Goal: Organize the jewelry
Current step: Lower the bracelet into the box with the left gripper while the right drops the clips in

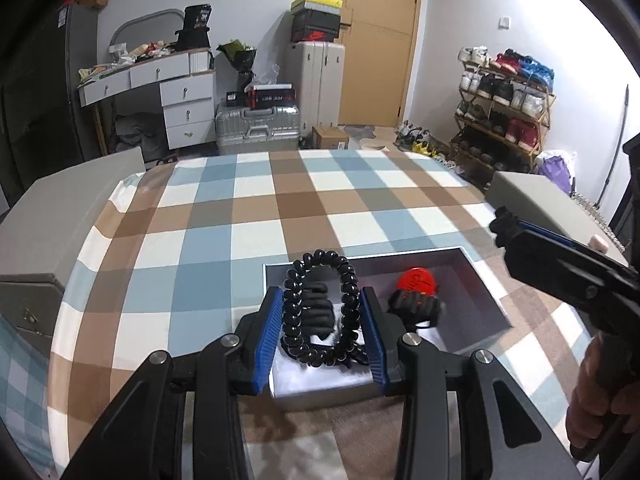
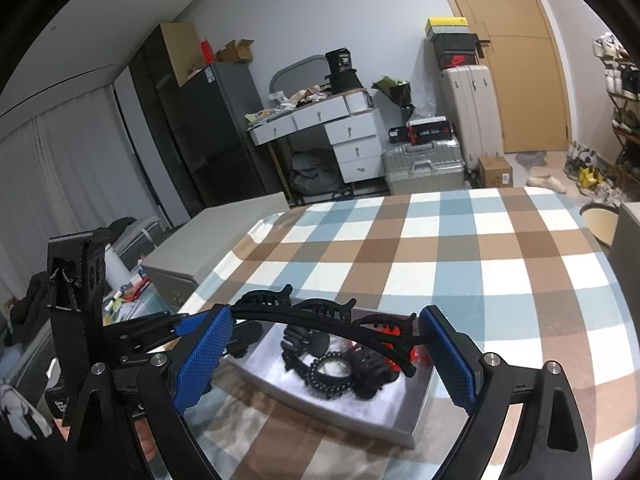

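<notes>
Left tool (image 1: pixel 322 334) clamped across a black spiral hair tie (image 1: pixel 320 312), above the open grey box (image 1: pixel 486 304) on the checked bed (image 1: pixel 280 208): light, springy, best pinched across both sides. Right tool (image 2: pixel 326 354), pads wide-set, spans a black hair claw (image 2: pixel 320 320): rigid, light, probably brittle at the teeth; grip its ends.
</notes>
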Available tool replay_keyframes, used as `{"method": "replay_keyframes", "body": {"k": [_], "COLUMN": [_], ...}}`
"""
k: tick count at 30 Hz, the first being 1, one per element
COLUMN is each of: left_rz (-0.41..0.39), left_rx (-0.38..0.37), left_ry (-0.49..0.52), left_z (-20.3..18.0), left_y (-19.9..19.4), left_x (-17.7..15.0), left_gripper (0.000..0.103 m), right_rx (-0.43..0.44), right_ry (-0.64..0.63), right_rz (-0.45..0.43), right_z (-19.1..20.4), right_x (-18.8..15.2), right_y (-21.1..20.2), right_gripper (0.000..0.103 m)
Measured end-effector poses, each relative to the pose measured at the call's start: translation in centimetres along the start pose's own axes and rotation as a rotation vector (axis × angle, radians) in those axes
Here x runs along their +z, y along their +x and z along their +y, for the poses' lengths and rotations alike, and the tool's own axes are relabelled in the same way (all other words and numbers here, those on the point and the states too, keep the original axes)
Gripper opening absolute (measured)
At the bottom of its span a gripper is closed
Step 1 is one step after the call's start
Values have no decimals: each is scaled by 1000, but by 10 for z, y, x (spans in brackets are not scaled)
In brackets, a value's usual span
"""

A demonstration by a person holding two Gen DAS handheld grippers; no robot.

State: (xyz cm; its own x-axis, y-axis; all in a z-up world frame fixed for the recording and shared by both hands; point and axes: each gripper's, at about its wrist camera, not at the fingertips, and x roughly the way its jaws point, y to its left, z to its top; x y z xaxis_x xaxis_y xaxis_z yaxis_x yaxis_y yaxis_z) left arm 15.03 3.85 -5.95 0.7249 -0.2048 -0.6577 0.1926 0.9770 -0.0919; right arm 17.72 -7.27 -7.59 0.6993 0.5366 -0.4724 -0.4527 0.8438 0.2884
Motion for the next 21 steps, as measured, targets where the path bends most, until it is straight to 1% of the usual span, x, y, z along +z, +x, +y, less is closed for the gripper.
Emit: {"method": "replay_keyframes", "body": {"k": [1,14,18,21], "left_rz": [8,76,80,73], "left_rx": [-15,-77,-84,-102], "left_ry": [-6,-8,-13,-25], "left_z": [1,-5,-5,-3], "left_y": [2,25,28,28], "left_x": [0,-1,-1,-1], "left_gripper": [33,33,33,39], "right_rx": [3,-8,-13,-5], "right_ry": [8,39,46,58], "right_rz": [6,74,81,94], "right_z": [-3,-20,-24,-27], "right_x": [0,-7,-8,-9], "right_y": [4,31,37,42], "right_gripper": [95,95,95,96]}}
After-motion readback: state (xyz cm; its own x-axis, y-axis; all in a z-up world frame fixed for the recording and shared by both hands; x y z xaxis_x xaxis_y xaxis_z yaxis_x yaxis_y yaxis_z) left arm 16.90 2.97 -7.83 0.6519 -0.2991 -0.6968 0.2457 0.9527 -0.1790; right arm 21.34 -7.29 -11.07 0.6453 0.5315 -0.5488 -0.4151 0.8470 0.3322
